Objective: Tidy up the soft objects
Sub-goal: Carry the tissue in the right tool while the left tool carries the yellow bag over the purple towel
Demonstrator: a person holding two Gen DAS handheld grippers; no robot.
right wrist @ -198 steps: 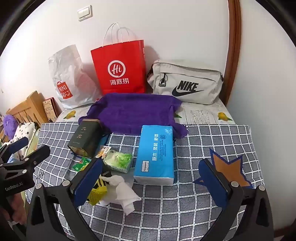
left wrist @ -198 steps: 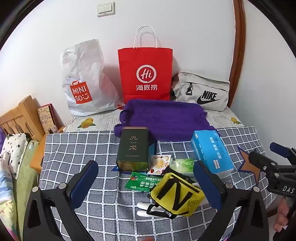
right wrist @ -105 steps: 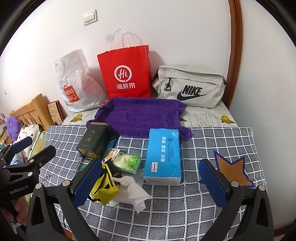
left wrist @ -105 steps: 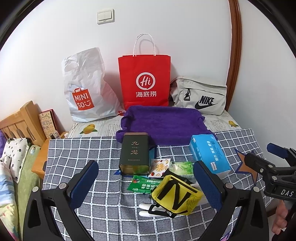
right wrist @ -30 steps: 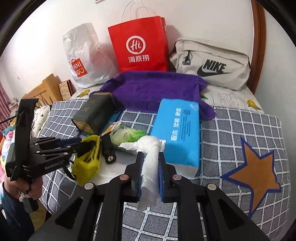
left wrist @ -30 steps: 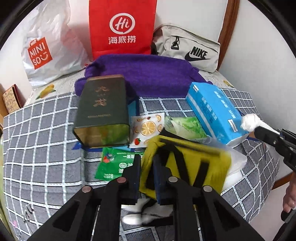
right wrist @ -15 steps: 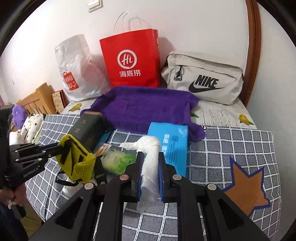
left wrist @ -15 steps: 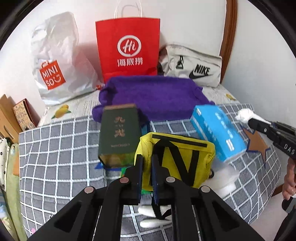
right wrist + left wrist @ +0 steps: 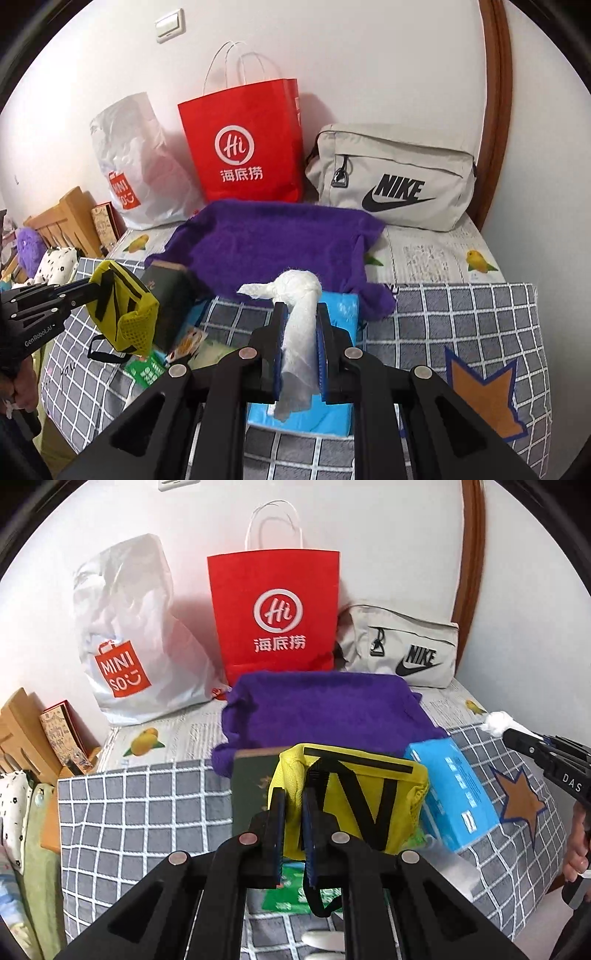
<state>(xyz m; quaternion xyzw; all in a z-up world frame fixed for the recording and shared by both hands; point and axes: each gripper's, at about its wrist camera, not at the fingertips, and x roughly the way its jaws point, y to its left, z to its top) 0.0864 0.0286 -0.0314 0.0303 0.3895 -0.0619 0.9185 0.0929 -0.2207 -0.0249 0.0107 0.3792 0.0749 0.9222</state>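
My left gripper (image 9: pixel 293 805) is shut on a yellow mesh pouch (image 9: pixel 354 805) with black straps and holds it above the checked tablecloth (image 9: pixel 147 812). The pouch also shows in the right wrist view (image 9: pixel 125 314), hanging from the left gripper. My right gripper (image 9: pixel 300 317) is shut on a crumpled white tissue (image 9: pixel 299 317), lifted over the blue tissue pack (image 9: pixel 340 310). The tissue tip shows in the left wrist view (image 9: pixel 496 722). A purple towel (image 9: pixel 325 709) lies flat behind, also in the right wrist view (image 9: pixel 273 243).
A dark green tin (image 9: pixel 255 786), green sachets (image 9: pixel 288 886) and a white glove (image 9: pixel 325 939) lie under the pouch. A red paper bag (image 9: pixel 275 609), a white Miniso bag (image 9: pixel 125 635) and a grey Nike bag (image 9: pixel 402 650) stand against the wall. A bed lies left.
Both grippers rose a little higher with their loads; the pouch now hangs clear above the tin and the tissue sits higher over the blue pack.
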